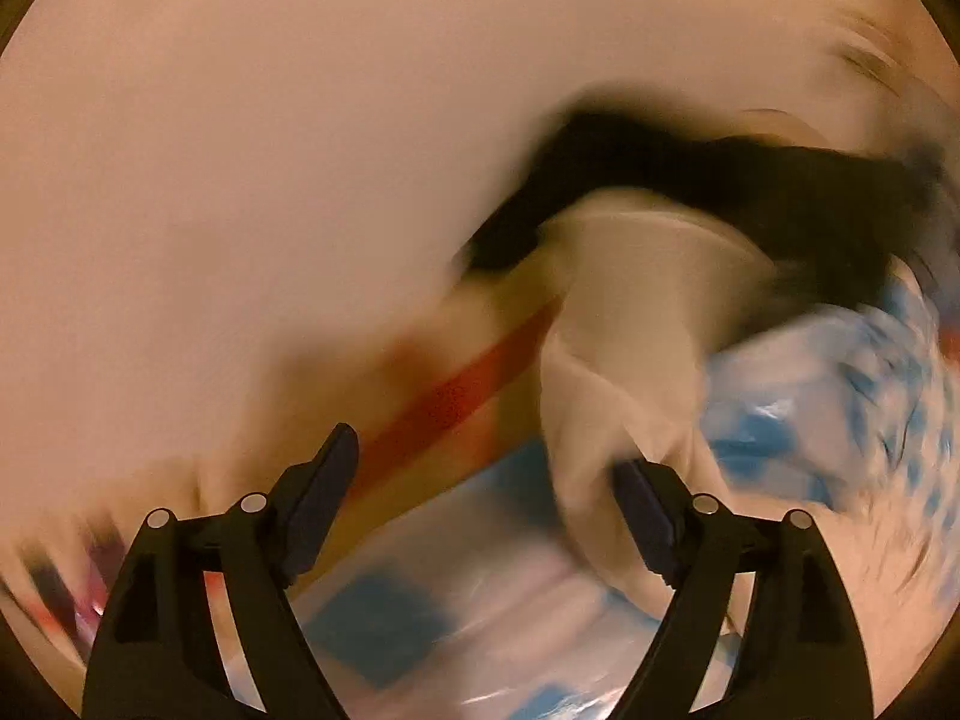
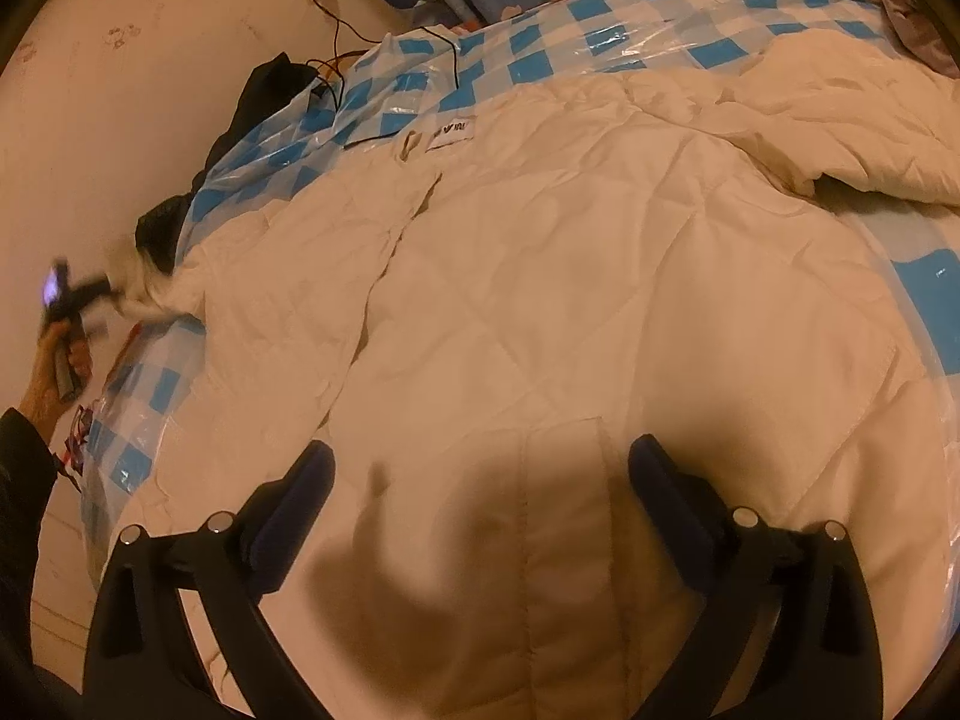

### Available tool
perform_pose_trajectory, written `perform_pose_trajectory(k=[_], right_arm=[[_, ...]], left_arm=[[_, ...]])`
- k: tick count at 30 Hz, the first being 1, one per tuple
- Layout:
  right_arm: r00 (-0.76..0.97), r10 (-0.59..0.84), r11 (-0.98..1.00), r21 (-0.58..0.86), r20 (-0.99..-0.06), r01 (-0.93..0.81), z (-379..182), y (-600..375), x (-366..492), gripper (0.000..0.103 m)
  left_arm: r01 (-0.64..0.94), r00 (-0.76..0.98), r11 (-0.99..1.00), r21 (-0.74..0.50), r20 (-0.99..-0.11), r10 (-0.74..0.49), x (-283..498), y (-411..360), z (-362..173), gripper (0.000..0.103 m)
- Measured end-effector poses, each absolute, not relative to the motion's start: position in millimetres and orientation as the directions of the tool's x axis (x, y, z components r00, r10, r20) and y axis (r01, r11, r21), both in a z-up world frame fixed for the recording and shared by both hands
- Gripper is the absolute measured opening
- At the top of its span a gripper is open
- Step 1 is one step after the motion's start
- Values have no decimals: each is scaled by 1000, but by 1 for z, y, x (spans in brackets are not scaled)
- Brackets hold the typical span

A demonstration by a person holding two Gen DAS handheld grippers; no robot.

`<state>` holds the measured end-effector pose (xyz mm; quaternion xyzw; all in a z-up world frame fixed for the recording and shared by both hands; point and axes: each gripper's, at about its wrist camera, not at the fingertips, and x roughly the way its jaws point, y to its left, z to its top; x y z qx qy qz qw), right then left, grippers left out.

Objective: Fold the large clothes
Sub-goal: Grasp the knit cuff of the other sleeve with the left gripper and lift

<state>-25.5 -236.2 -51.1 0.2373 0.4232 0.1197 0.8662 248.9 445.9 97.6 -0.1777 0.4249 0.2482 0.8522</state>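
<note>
White quilted coat (image 2: 570,276) spread flat across blue-checked plastic sheet (image 2: 606,18), collar label toward far edge. Right claw (image 2: 480,474) hovering over lower coat panel, jaws wide, nothing between them. Left claw (image 1: 480,468) at coat's left extremity, jaws wide in own view; white fabric (image 1: 606,372) lying against right finger, not pinched. Left view heavily blurred. Black garment (image 2: 264,90) bunched beside sheet. Hand (image 2: 45,384) visible at left edge.

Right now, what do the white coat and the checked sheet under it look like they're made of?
Coat: apparently a thin matte woven shell over padding, judging by its diamond quilting and soft creases. Sheet: probably plastic film, since the blue and white checks are glossy, crinkled and partly see-through.
</note>
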Motion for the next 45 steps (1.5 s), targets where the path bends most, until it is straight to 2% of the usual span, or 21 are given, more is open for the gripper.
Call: perform_pose_trajectory(k=[1, 2, 7, 11, 14, 18, 23, 24, 25, 26, 27, 28, 30, 32, 35, 36, 37, 39, 40, 42, 45], right_arm=[[612, 411, 857, 515, -676, -7, -51, -237, -25, 95], [612, 413, 855, 518, -675, -6, -51, -238, -25, 95], [606, 412, 856, 516, -680, -4, -51, -237, -25, 95], [607, 415, 855, 519, -678, -4, -50, -238, -26, 95], [607, 407, 861, 509, -682, -5, -50, -237, -25, 95], [603, 400, 869, 496, -691, -8, -50, -235, -25, 96], [599, 383, 884, 468, -703, -16, -51, -232, -24, 96], [599, 377, 888, 460, -707, -16, -51, -231, -24, 96], [598, 373, 891, 453, -709, -18, -51, -230, -24, 96], [598, 369, 894, 448, -711, -19, -51, -230, -25, 96], [599, 369, 894, 448, -711, -19, -51, -230, -26, 96], [600, 372, 892, 452, -709, -19, -51, -231, -26, 96], [601, 378, 888, 460, -705, -18, -51, -232, -26, 96], [602, 380, 885, 465, -702, -17, -50, -231, -26, 96], [605, 378, 886, 464, -701, -15, -51, -231, -25, 96], [605, 375, 887, 461, -702, -14, -50, -229, -25, 96], [607, 369, 890, 455, -704, -14, -51, -228, -25, 96], [609, 361, 895, 445, -706, -15, -50, -227, -25, 96], [609, 359, 897, 442, -707, -15, -50, -227, -25, 96], [610, 354, 900, 436, -709, -15, -50, -226, -25, 96], [611, 344, 908, 420, -713, -21, -51, -224, -24, 97]], left_arm=[[-608, 539, 771, -190, -811, 225, 234, 462, 89, 79], [-625, 549, 751, -215, -804, 227, 225, 467, 88, 79], [-589, 620, 788, -177, -725, 300, 182, 443, 108, 83], [-448, 695, 845, -290, -708, 126, 191, 419, 118, 89], [-437, 661, 823, -363, -750, 20, 219, 415, 101, 90], [-513, 545, 816, -266, -835, 70, 276, 388, 73, 90], [-566, 362, 824, -25, -906, 220, 330, 364, 41, 92], [-560, 369, 829, -8, -898, 241, 332, 358, 43, 84], [-545, 398, 838, -21, -886, 237, 332, 352, 48, 64], [-521, 435, 852, -52, -875, 213, 330, 347, 55, 52], [-495, 473, 865, -84, -861, 187, 326, 344, 63, 28], [-414, 566, 897, -153, -815, 123, 317, 334, 82, 9], [-262, 698, 938, -225, -716, 23, 291, 319, 113, 0], [-52, 815, 971, -233, -572, -94, 234, 302, 155, 0], [9, 822, 970, -242, -551, -145, 198, 301, 167, 0], [-11, 793, 965, -262, -591, -151, 200, 310, 163, 7], [-39, 762, 957, -288, -628, -158, 203, 322, 159, 34], [-158, 721, 923, -350, -680, -135, 214, 353, 145, 81], [-223, 717, 891, -395, -685, -124, 225, 371, 136, 83], [-259, 681, 835, -484, -705, -197, 246, 392, 118, 84], [-316, 632, 872, -374, -768, -101, 280, 379, 106, 86]])
